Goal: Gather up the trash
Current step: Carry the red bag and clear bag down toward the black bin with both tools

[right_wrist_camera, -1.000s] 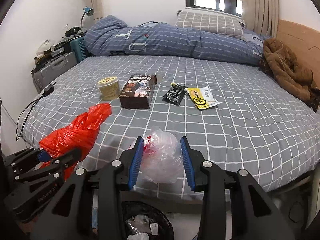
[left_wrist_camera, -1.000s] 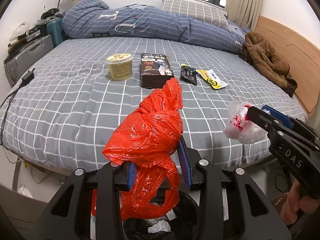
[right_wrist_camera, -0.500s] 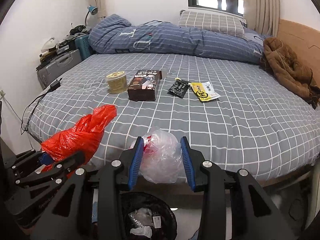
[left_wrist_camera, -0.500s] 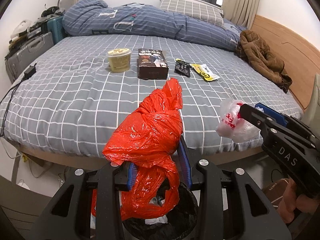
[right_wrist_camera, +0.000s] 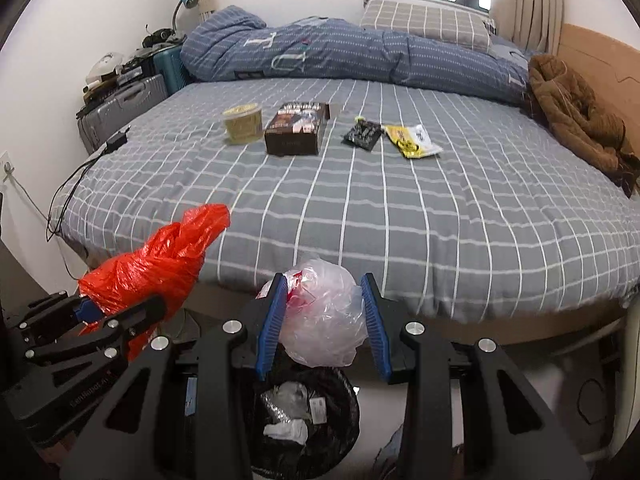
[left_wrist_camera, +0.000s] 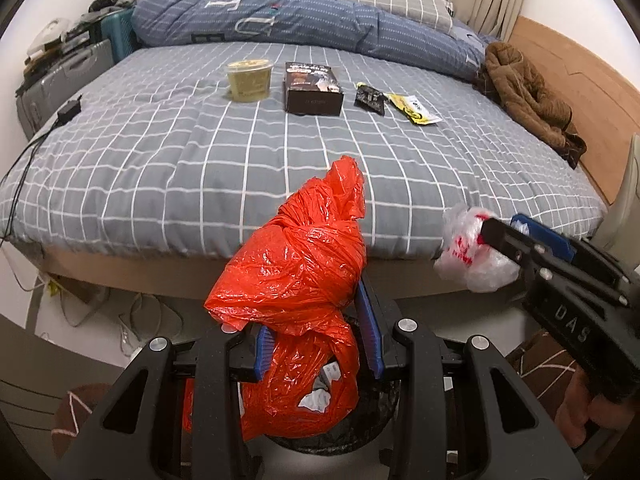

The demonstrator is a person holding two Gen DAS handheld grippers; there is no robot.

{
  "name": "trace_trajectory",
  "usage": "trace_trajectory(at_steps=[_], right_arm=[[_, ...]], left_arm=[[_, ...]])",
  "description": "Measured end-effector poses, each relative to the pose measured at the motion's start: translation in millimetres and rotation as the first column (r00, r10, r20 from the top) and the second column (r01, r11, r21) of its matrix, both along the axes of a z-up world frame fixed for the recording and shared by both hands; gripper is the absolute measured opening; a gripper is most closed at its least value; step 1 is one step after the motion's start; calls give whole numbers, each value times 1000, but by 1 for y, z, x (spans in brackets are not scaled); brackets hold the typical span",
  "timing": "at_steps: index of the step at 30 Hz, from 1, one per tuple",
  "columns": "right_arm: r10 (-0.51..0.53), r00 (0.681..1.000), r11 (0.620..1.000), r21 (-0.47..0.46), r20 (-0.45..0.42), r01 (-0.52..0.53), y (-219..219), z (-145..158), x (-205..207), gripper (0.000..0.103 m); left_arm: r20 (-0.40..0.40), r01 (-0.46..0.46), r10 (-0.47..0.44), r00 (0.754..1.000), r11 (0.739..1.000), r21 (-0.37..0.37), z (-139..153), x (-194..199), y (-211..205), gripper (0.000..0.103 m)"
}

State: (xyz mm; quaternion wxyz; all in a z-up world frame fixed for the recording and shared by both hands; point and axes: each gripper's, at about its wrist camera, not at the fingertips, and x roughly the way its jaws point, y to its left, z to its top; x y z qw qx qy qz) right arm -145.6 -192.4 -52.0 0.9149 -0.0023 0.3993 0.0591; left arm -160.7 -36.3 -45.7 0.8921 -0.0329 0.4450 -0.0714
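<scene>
**Two bags of trash held over a bin at the foot of a bed**

Compared with a second ago, both views have pulled back from the bed: its front edge and wooden base now show in full, and more of the black trash bin appears below the tongs. The grips themselves look unchanged.

The left tongs are clamped on a crumpled red plastic bag. The bag bulges up above the blue pads and hangs down between them, its lower end draping over the bin's opening. Paper scraps show inside the bin.

The right tongs grip a scrunched clear plastic bag with red print, squeezed between both blue pads. It sits above the bin, just off the bed's edge. A hand holds these tongs from below.

Well apart, farther up the bed, lie a yellow lidded tub, a dark box, a black packet and a yellow wrapper, in a loose row.
</scene>
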Motion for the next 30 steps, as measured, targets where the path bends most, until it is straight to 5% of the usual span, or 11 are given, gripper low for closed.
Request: trace_trajectory(at_steps=[16, 30], right_arm=[[6, 994, 1000, 1, -110, -6, 5, -33, -26, 37], [4, 964, 1000, -23, -267, -10, 10, -106, 1, 37]], left_arm=[[-81, 7, -4, 997, 1000, 31, -32, -21, 1, 35], [-247, 36, -22, 969, 998, 50, -121, 13, 3, 35]])
